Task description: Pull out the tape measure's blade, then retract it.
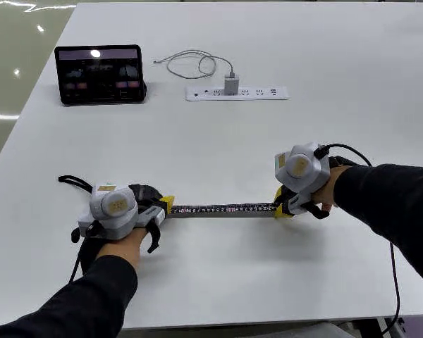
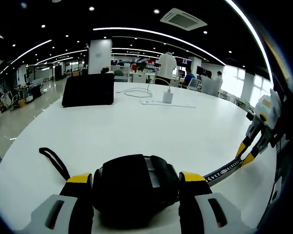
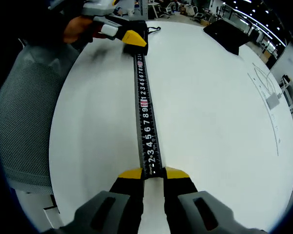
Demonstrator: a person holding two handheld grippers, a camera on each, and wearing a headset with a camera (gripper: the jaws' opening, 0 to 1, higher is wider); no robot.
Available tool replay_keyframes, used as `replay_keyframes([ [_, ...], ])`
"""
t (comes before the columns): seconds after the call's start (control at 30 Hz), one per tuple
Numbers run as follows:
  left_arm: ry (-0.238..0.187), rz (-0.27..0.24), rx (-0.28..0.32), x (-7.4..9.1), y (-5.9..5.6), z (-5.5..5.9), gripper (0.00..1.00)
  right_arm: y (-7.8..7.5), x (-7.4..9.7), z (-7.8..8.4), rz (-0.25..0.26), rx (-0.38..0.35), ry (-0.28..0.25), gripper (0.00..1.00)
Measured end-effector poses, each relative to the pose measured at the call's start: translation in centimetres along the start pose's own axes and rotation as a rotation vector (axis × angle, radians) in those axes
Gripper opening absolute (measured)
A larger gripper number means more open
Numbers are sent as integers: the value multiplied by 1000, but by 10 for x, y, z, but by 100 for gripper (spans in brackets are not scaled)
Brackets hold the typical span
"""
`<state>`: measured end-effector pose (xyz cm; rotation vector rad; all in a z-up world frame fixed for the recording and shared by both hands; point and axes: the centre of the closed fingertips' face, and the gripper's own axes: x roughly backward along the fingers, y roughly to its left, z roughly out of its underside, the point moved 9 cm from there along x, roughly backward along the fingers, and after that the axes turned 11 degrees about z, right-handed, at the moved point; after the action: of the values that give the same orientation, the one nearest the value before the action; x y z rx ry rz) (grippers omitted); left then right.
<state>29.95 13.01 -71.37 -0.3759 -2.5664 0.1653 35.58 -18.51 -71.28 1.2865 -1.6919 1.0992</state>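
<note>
A black tape measure case point(image 2: 136, 187) sits on the white table point(image 1: 218, 141), clamped between the yellow-tipped jaws of my left gripper point(image 2: 136, 181), at lower left in the head view point(image 1: 157, 205). Its strap point(image 2: 53, 162) trails off to the left. The numbered blade point(image 3: 146, 122) stretches flat across the table point(image 1: 222, 209) to my right gripper point(image 3: 153, 172), which is shut on the blade's end point(image 1: 282, 208). The blade point(image 2: 223, 170) also runs off to the right in the left gripper view.
A dark tablet point(image 1: 99, 74) stands propped at the back left. A white power strip point(image 1: 237, 92) with a plugged charger and a coiled cable point(image 1: 190, 63) lies at the back middle. The table's front edge point(image 1: 268, 325) runs close to my arms.
</note>
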Motion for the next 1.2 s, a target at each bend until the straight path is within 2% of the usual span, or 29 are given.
replay_keyframes([
  [0.27,34,1,-60,1,0,2,65,0,0,1,2,-19,-1,10],
  [0.6,44,6,-54,1,1,2,64,2,-1,1,14,-57,9,10],
  [0.73,47,6,-52,1,1,2,64,2,-1,1,13,-43,3,11],
  [0.77,45,6,-50,1,1,2,64,1,-1,2,12,-73,-4,11],
  [1.07,57,8,-48,0,1,1,64,1,-1,1,7,-67,-3,11],
  [1.2,60,9,-46,0,1,1,64,1,-1,1,9,-110,-9,11],
])
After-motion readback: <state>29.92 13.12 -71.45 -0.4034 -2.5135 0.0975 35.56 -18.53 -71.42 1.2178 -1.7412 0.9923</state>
